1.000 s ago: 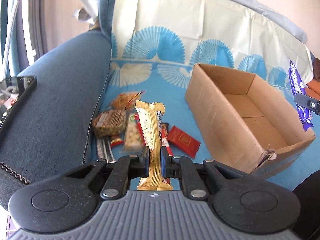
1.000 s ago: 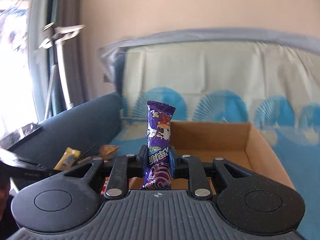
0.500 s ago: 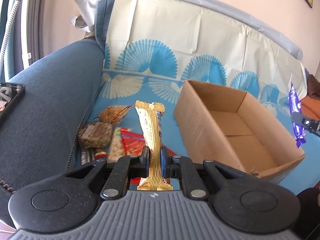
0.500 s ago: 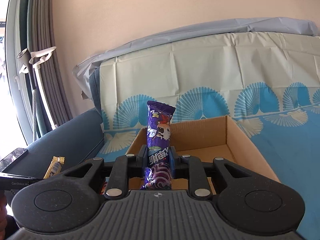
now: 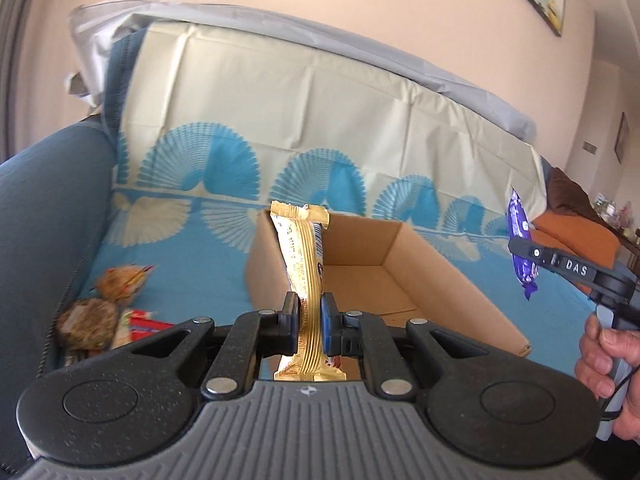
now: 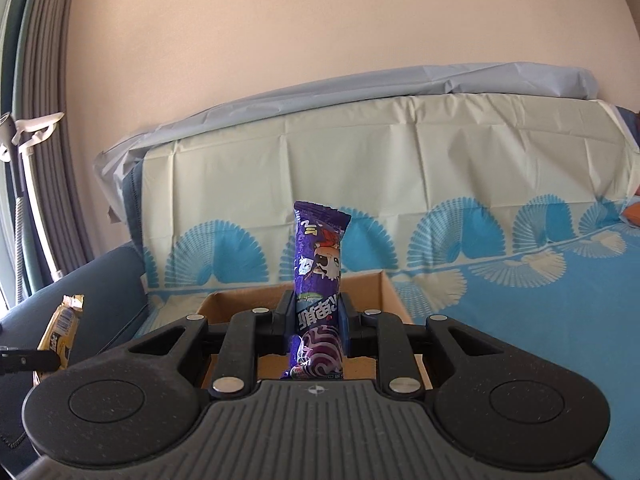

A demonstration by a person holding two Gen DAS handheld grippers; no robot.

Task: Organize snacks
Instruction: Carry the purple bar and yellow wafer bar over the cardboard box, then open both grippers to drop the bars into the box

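Observation:
My left gripper (image 5: 309,322) is shut on a gold snack bar (image 5: 301,264) that stands upright between its pads, in front of the open cardboard box (image 5: 460,280) on the sofa seat. My right gripper (image 6: 317,320) is shut on a purple snack pack (image 6: 318,264), also upright, held over the near edge of the same box (image 6: 390,292). The left wrist view catches the purple pack (image 5: 520,248) at the far right, with a hand (image 5: 608,364) on the handle. At the left edge of the right wrist view the gold bar (image 6: 62,328) shows. The box floor looks bare.
Several loose snacks (image 5: 104,304) lie on the blue patterned cover (image 5: 192,264) left of the box, by the dark blue sofa arm (image 5: 44,216). The backrest (image 6: 400,184) rises behind the box. Curtains (image 6: 44,160) hang at the left.
Both grippers have risen and swung toward the box, each still gripping its snack. The left view has tilted up from the snack pile; the box now sits straight ahead of both.

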